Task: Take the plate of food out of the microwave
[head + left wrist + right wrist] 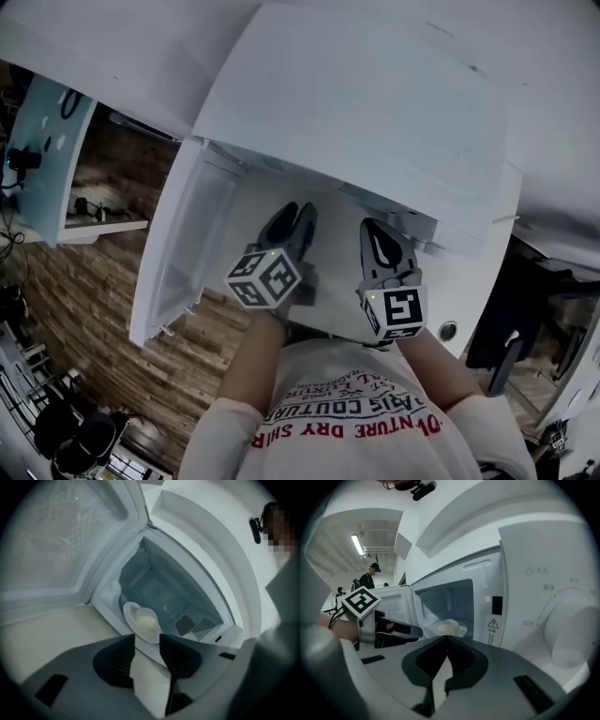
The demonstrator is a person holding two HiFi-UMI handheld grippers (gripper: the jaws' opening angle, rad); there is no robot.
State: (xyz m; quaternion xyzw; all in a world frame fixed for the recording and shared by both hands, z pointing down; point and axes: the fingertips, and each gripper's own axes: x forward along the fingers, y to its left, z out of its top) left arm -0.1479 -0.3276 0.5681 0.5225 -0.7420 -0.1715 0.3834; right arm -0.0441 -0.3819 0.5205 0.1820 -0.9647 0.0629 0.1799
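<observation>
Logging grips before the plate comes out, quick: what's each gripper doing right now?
Left gripper: open, nothing between its jaws.
Right gripper: shut, holding nothing.

Plate (130,613) edge seemingly behind fingers (117,660), food (146,619) blurred

Plate of food (142,622) inside microwave (520,597), door (61,541) open at left, dial (574,634) at right.
</observation>
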